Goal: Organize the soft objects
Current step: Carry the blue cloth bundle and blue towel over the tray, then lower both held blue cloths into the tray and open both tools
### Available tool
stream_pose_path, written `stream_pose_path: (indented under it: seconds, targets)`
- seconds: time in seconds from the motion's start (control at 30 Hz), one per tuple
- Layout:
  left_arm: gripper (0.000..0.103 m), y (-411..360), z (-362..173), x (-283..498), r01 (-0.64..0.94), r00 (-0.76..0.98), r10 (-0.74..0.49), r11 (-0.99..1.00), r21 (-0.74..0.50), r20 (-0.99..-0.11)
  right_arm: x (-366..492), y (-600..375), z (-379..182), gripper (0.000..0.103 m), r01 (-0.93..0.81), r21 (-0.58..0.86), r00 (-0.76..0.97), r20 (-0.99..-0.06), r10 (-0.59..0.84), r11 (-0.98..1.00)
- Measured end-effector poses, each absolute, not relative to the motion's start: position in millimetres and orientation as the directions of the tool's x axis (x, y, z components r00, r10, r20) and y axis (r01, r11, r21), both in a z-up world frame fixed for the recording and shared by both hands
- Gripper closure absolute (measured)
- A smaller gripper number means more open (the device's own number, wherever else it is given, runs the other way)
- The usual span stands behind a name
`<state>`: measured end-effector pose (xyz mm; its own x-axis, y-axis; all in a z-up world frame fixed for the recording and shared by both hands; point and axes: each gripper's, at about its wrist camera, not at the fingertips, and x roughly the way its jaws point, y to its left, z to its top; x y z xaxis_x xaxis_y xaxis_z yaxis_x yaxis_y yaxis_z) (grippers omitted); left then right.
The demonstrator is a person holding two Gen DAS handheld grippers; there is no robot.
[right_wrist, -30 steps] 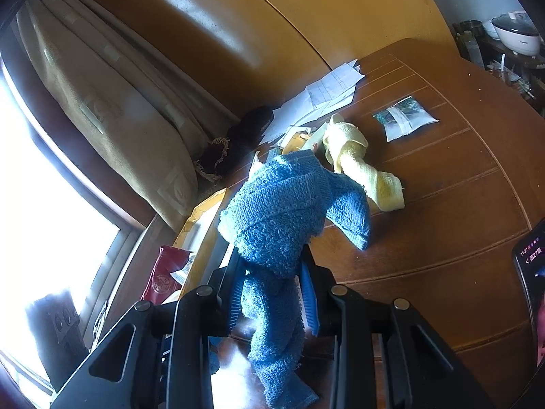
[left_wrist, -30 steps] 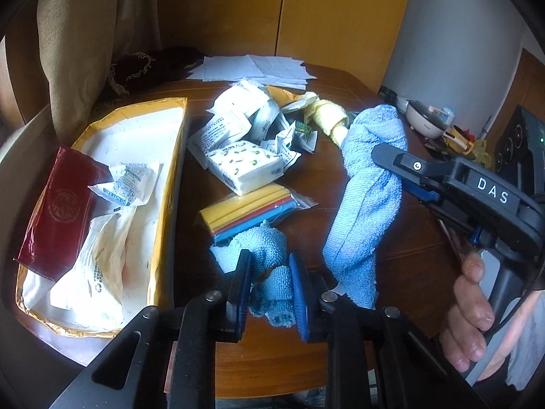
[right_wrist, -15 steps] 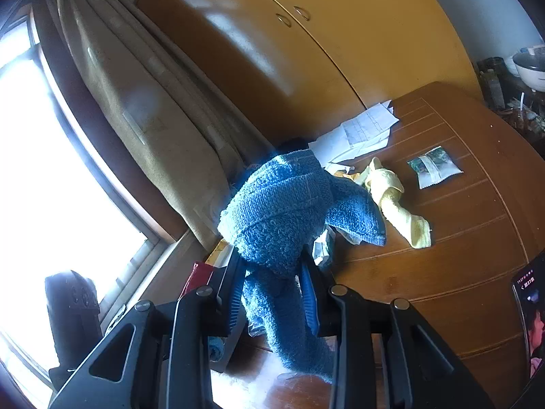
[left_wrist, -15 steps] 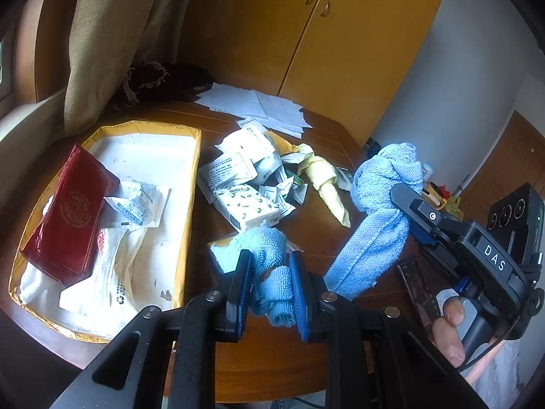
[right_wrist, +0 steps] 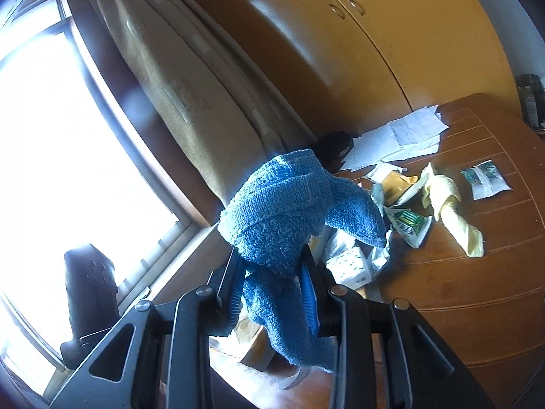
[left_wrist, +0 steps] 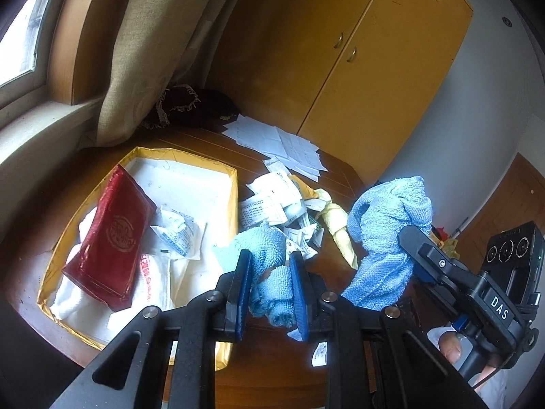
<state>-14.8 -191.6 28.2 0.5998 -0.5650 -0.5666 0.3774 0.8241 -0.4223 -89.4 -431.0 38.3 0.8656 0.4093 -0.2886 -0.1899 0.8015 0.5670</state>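
Note:
My left gripper (left_wrist: 270, 293) is shut on a small light blue cloth (left_wrist: 269, 266) and holds it above the table's near edge. My right gripper (right_wrist: 272, 289) is shut on a bigger blue towel (right_wrist: 289, 211), lifted off the table; the towel also shows at the right of the left wrist view (left_wrist: 388, 238). A twisted yellow cloth (left_wrist: 337, 231) lies on the wooden table (right_wrist: 477, 289), also seen in the right wrist view (right_wrist: 449, 211). A yellow-rimmed tray (left_wrist: 231, 184) at the left holds a red pouch (left_wrist: 112, 238) and white packets.
Tissue packs and paper packets (left_wrist: 272, 204) are piled by the tray. Loose white papers (left_wrist: 286, 143) lie at the far side. A small sachet (right_wrist: 485, 179) lies at the right. A curtain (left_wrist: 146, 51) and a yellow cabinet (left_wrist: 357, 51) stand behind the table.
Both grippers have risen with their cloths and tilted upward. The blue towel has come fully off the table. The coloured sponge pack has dropped out of the left view.

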Motion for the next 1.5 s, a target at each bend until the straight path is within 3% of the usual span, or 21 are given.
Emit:
stream_pose_path:
  seconds: [0.47, 0.7, 0.9, 1.03, 1.2, 1.5]
  targets:
    - [0.08, -144, 21, 28, 0.275, 0.65, -0.48, 0.871, -0.406, -0.589, -20, -373, 25, 0.073, -0.282, 0.588, 0.774, -0.329, 0.542, 0.759]
    - [0.08, -132, 20, 70, 0.264, 0.658, -0.467, 0.878, -0.399, -0.592, 29, -353, 16, 0.073, -0.283, 0.538, 0.763, -0.375, 0.526, 0.794]
    - [0.08, -137, 17, 128, 0.239, 0.63, -0.436, 0.896, -0.374, -0.642, 81, -350, -5, 0.073, -0.231, 0.551, 0.739, -0.437, 0.513, 0.802]
    - [0.08, -152, 8, 163, 0.239, 0.587, -0.441, 0.895, -0.375, -0.679, 115, -346, -28, 0.073, -0.178, 0.526, 0.691, -0.535, 0.486, 0.831]
    - [0.08, -170, -15, 193, 0.211, 0.544, -0.352, 0.936, -0.282, -0.762, 141, -340, -61, 0.073, -0.122, 0.495, 0.637, -0.626, 0.45, 0.86]
    - [0.076, -169, -29, 215, 0.145, 0.487, -0.289, 0.957, -0.25, -0.824, 132, -329, -69, 0.073, -0.096, 0.474, 0.621, -0.659, 0.425, 0.875]
